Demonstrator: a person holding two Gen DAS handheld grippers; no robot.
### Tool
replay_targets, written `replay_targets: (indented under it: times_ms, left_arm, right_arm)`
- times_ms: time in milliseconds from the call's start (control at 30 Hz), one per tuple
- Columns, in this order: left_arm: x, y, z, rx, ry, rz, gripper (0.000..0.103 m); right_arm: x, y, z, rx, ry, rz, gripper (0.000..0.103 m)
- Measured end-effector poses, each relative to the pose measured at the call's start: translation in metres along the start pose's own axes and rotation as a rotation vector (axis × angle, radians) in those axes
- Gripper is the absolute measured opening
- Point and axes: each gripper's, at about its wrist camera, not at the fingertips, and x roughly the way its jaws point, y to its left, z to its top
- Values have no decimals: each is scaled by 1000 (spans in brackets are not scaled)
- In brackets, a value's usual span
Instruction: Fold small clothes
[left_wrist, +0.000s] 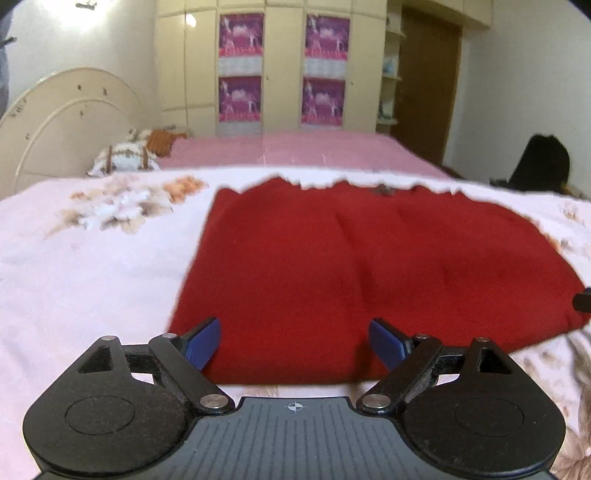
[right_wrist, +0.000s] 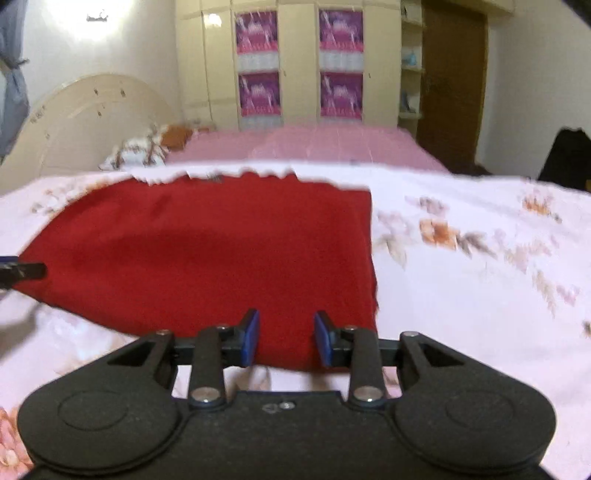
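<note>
A red garment (left_wrist: 369, 269) lies flat on the white floral bedspread (left_wrist: 92, 273). My left gripper (left_wrist: 294, 343) is open wide, its blue pads (left_wrist: 201, 345) over the garment's near left edge. In the right wrist view the same red garment (right_wrist: 207, 251) lies ahead. My right gripper (right_wrist: 286, 338) is open with a narrower gap, its blue pads (right_wrist: 251, 338) astride the garment's near right edge. I cannot tell if the pads touch the cloth. The tip of the other gripper shows at each view's side edge (left_wrist: 583, 301) (right_wrist: 22, 271).
The bed's cream headboard (left_wrist: 62, 122) and pillows (left_wrist: 125, 157) are at the far left. A pink sheet (left_wrist: 295, 151) covers the bed's far part. A wardrobe with purple posters (left_wrist: 284, 70) stands behind. A dark bag (left_wrist: 541, 164) sits at the right.
</note>
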Motion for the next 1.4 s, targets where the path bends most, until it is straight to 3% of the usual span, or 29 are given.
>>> replay_targets:
  times_ms: [33,100,167,267,433,500,633,767,900,1033,1100,1167,1400]
  left_arm:
    - [9,1,-4,3,36,10,87]
    - [8,5,-8,0,7,2,87]
    - [4,6,-2,1,10,28,87]
    - [3,0,18,-1,-39,6,87]
    - [37,-24,47,32,-41,-33,87]
    - [58,-27,45,47,24,-34,90]
    - [52,-23,55,98,-12,-36,93]
    - [74,-12,88,38,-37,-33,93]
    - [111,-10,112,25,-37,-28,93]
    - [145,-5,111,22,28,-7,93]
    - [151,9,103,-22,26,-8,96]
    - [151,19,101,-82,20,-21,96]
    - [151,11,106,-29,37,7,100]
  right_arm:
    - [1,2,-1,-13,6,-8,32]
    - [19,0,-9,-21,98,-54,31]
    - [16,-8,-15,-3,69,-30,31]
    - [11,-8,-5,0,68,-24,33]
    - [33,7,29,-8,4,9,33]
    - [47,15,42,-37,-11,18,34]
    - [76,6,40,-64,44,-1,36]
    - [69,-2,57,-82,-51,25,38]
    - [102,-7,89,-34,-45,22,37]
    - [137,-12,102,-38,-4,6,36]
    - [151,-18,96,-62,44,-17,35]
    - [151,-24,91,-60,31,-42,36]
    - [156,-18,90,-84,33,-71,38]
